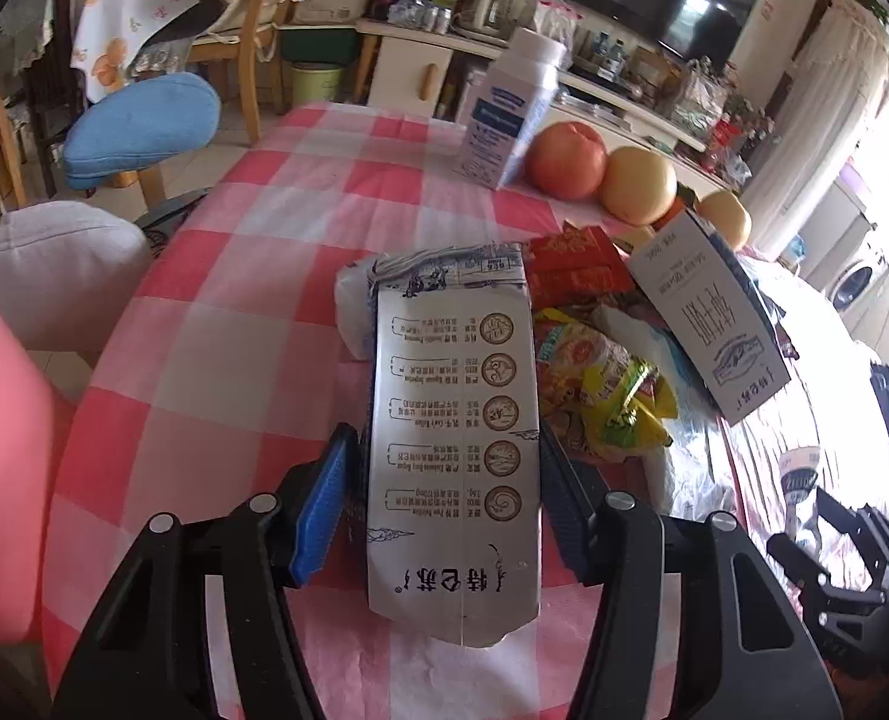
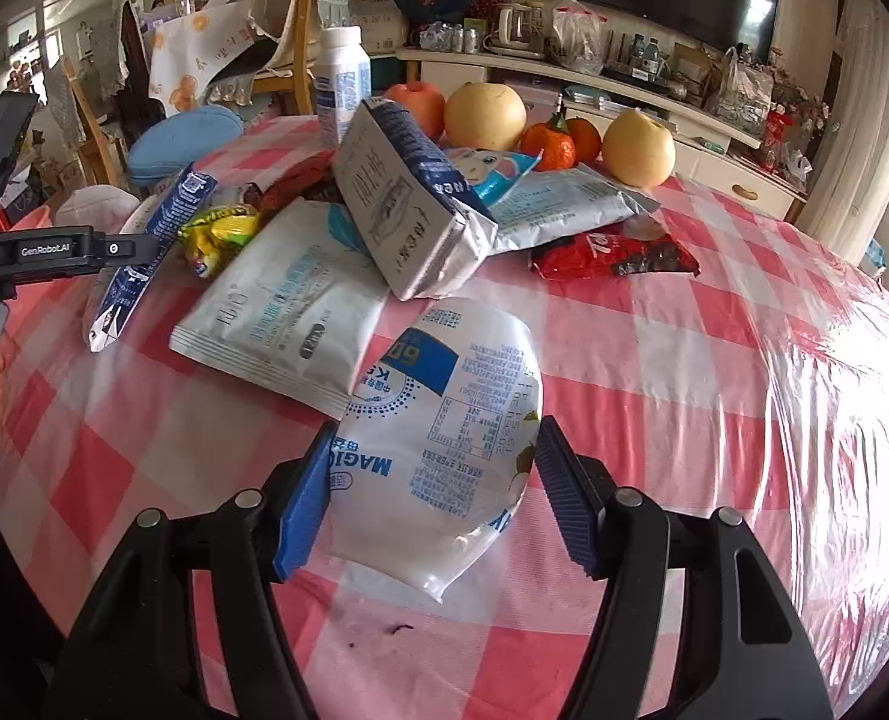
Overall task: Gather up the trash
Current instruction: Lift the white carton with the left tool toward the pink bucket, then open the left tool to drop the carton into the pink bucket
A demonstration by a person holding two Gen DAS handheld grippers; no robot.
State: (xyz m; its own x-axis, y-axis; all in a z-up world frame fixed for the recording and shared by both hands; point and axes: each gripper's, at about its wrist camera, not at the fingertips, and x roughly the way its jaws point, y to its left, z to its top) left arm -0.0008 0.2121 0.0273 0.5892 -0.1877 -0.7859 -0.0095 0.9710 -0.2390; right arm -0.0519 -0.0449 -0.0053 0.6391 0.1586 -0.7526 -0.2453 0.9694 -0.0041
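Checked tablecloth (image 2: 654,360), trash piled mid-table, fruit far.
Left gripper (image 1: 450,480) clamped on flattened milk carton (image 1: 451,420); right gripper (image 2: 432,492) pinches white pouch (image 2: 444,420). Risk: the limp pouch may slide out when lifted; second carton (image 2: 408,204) leans loosely on pile.

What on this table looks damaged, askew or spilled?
The milk carton between the left gripper's fingers is crushed flat. A second flattened carton lies tilted atop the wrapper pile. A small dark stain marks the tablecloth just below the white pouch in the right gripper. No liquid visibly spilled.
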